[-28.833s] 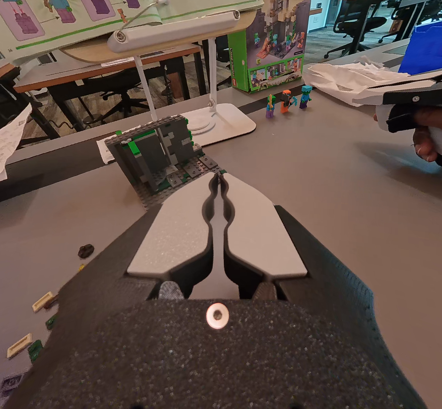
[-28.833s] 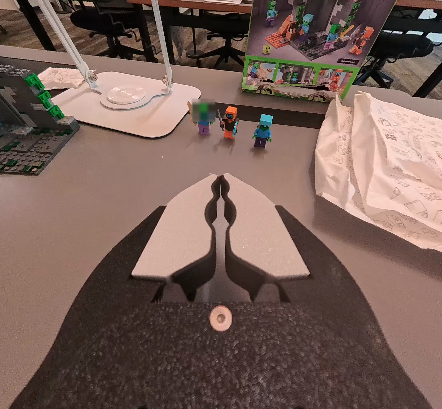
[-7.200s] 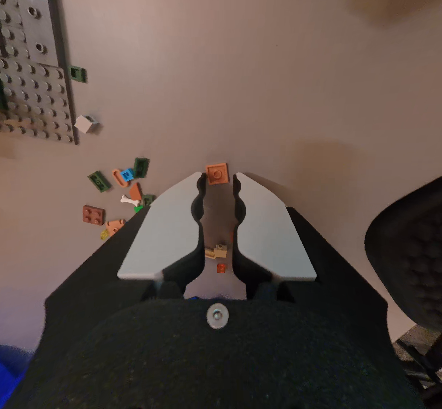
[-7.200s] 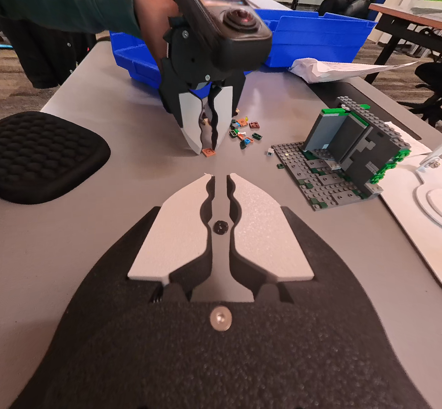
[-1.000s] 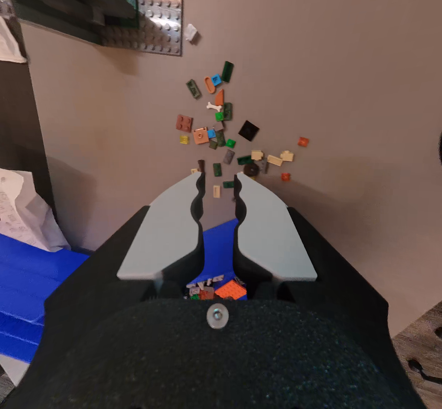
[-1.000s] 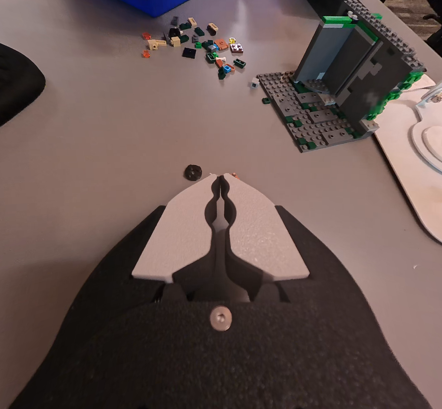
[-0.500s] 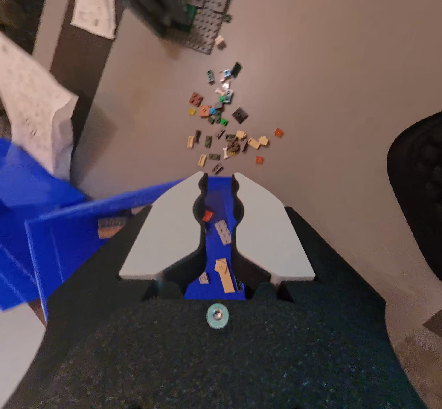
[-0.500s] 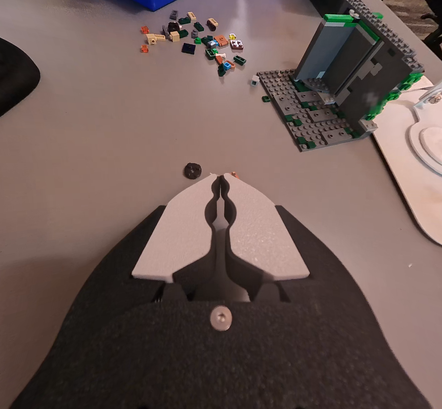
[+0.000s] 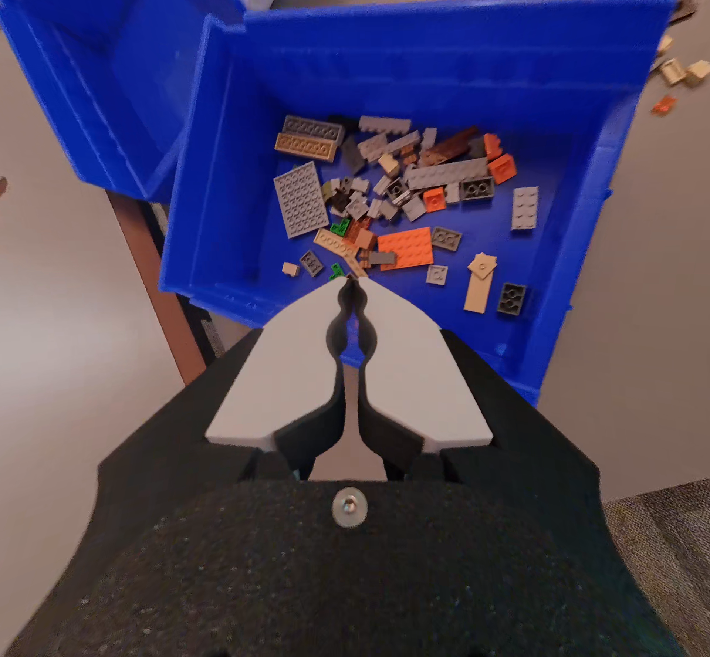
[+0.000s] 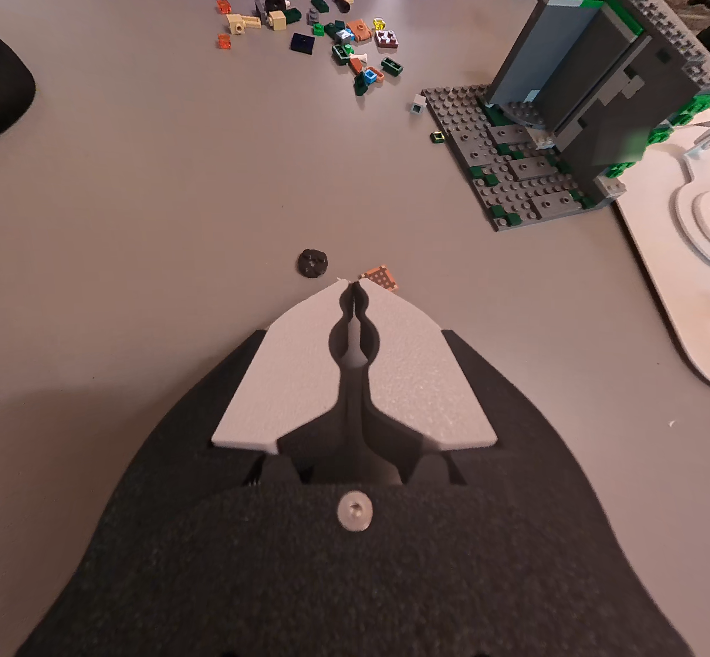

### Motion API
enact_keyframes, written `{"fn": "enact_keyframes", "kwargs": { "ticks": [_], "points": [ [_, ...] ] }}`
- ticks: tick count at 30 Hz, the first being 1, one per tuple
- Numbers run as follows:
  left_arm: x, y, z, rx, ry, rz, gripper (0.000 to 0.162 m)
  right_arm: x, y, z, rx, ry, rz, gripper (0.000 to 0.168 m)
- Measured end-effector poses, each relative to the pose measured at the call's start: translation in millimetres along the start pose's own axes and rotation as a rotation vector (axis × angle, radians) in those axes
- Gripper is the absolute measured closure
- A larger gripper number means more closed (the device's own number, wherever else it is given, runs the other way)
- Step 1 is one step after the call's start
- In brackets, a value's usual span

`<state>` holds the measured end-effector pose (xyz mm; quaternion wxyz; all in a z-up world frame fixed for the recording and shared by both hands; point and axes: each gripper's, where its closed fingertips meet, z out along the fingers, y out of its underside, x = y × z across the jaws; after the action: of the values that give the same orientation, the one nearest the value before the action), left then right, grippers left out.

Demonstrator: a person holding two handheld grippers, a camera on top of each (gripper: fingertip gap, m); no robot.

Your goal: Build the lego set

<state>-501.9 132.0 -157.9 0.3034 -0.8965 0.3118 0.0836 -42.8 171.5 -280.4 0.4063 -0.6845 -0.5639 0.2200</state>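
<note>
Build so far: a partial model [image 10: 599,100] stands on the table [image 10: 153,177], a grey studded base with a tall dark wall leaning up from it, green bits along the edges. By my reckoning it's well short of finished.
Parts left: plenty. A scatter of small pieces [image 10: 319,27] lies loose on the table beyond the right gripper, and the blue bin [image 9: 384,47] holds a heap of grey, tan and orange bricks [image 9: 399,197].
Left gripper [image 9: 352,282]: hangs over the near side of the bin, tips together, nothing visible between them.
Right gripper [image 10: 352,284]: low over bare table, tips closed; I can't see anything pinched.
Near the right tips: a black round piece [image 10: 312,263] just to the left, a brown gridded tile [image 10: 380,277] just beside the right finger and partly hidden by it.
Step in hand: looks like hunting the bin for the next brick.
Bin edges: walls stand high all round, so the left gripper should come in from above; a second blue bin [image 9: 96,62] crowds its left side.
Open room: wide clear table between the right gripper and the scatter.
Tight spots: the model sits against a white stand base [image 10: 672,254] on the right.
</note>
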Motion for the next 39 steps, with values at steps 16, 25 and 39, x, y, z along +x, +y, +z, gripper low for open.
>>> {"fn": "enact_keyframes", "kwargs": {
  "ticks": [16, 25, 39],
  "points": [
    [-13.6, -9.4, 84.3, -0.107, 0.147, 0.225, 0.154, 3.1, 2.4, 2.3, -0.019, 0.010, 0.020, 0.168],
    [6.0, 42.2, 112.5, -0.537, 0.324, 0.496, 0.131, 3.0, 1.7, 1.6, -0.011, -0.001, 0.032, 0.168],
    [10.5, 52.0, 133.1, -0.496, 0.337, 0.534, 0.144, 3.0, 2.3, 2.0, -0.013, -0.008, 0.039, 0.168]
  ]
}}
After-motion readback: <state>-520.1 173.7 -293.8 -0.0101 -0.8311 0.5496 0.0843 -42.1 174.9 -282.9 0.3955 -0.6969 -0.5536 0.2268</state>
